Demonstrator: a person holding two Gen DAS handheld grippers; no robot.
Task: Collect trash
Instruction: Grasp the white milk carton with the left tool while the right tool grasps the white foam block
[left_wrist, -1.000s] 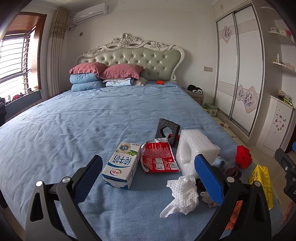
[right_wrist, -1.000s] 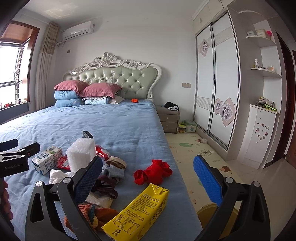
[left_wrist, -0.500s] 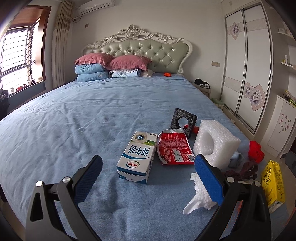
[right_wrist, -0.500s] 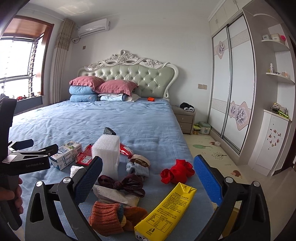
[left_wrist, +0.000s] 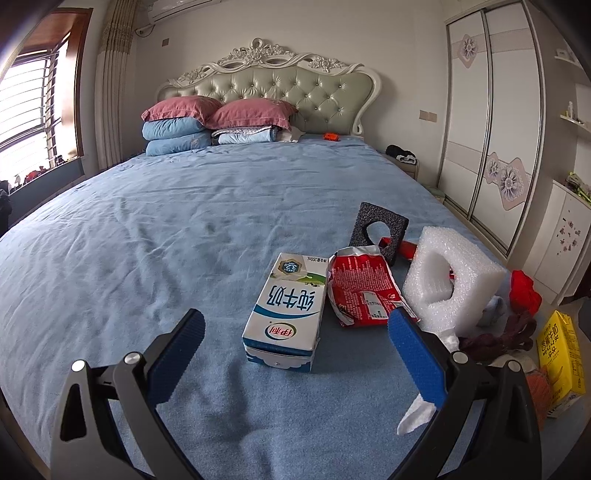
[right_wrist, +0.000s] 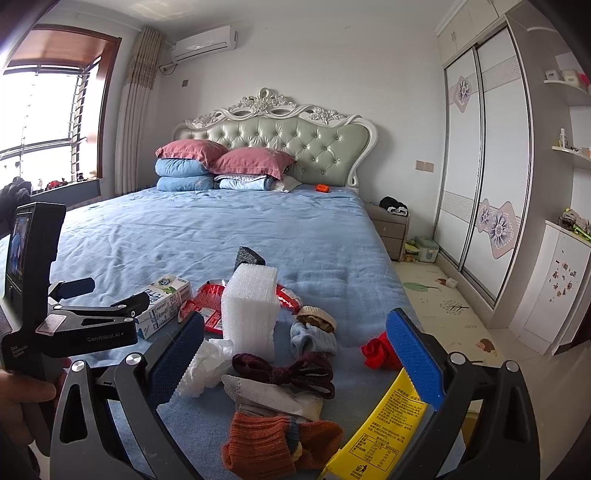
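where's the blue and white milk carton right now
The milk carton lies flat on the blue bedsheet, centred ahead of the open left gripper, with the red wrapper touching its right side.

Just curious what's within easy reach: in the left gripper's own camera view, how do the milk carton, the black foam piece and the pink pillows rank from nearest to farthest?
1. Milk carton, just ahead, between the open fingers.
2. Black foam piece, further up, to the right.
3. Pink pillows, far off by the headboard.
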